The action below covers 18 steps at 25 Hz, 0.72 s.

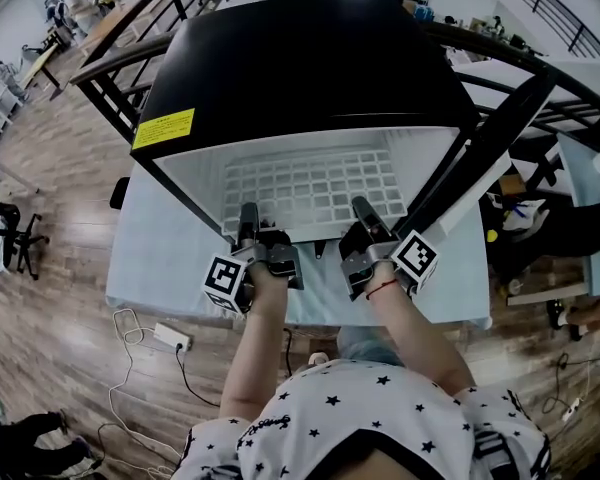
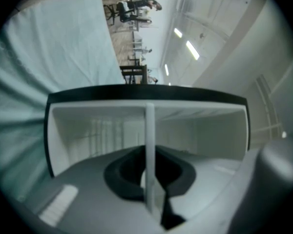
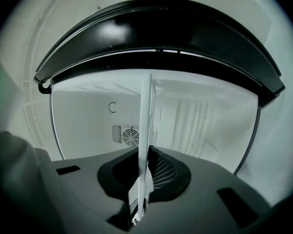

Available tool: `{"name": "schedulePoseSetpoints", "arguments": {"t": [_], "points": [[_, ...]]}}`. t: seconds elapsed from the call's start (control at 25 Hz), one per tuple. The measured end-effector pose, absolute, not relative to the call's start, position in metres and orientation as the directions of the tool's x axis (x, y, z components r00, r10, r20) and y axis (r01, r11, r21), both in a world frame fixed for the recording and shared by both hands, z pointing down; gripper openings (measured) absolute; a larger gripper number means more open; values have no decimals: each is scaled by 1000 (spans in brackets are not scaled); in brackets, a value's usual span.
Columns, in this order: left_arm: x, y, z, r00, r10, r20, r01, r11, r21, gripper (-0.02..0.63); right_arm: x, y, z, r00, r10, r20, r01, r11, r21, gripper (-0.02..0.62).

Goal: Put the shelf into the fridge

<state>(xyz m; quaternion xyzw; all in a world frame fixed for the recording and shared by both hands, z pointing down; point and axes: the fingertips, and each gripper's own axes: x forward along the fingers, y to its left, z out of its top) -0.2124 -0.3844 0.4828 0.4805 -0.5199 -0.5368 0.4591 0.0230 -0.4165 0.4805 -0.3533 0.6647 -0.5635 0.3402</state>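
A black mini fridge (image 1: pixel 300 68) stands on the table with its door (image 1: pixel 490 148) swung open to the right. The white wire shelf (image 1: pixel 310 188) lies flat and is mostly inside the white cavity. My left gripper (image 1: pixel 248 223) is shut on the shelf's front edge at the left, and my right gripper (image 1: pixel 365 218) is shut on the same edge at the right. In the left gripper view the shelf (image 2: pixel 150 145) shows edge-on between the jaws of the left gripper (image 2: pixel 150 179). In the right gripper view the shelf (image 3: pixel 145 121) runs from the right gripper (image 3: pixel 144 179) toward the back wall.
A pale blue cloth covers the table (image 1: pixel 150 258). A fan vent (image 3: pixel 131 136) sits on the fridge's back wall. A power strip (image 1: pixel 170 338) and cables lie on the wooden floor at the left. Black railings run behind, and a cluttered desk (image 1: pixel 525 218) stands at the right.
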Motion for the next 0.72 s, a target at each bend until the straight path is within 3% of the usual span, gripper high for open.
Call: {"name": "schedulePoseSetpoints", "arguments": {"t": [0.72], "points": [[-220, -423, 484, -188, -981, -38, 6, -40, 999, 28, 17, -456, 481, -454, -889, -66, -90, 120, -989, 38]]}}
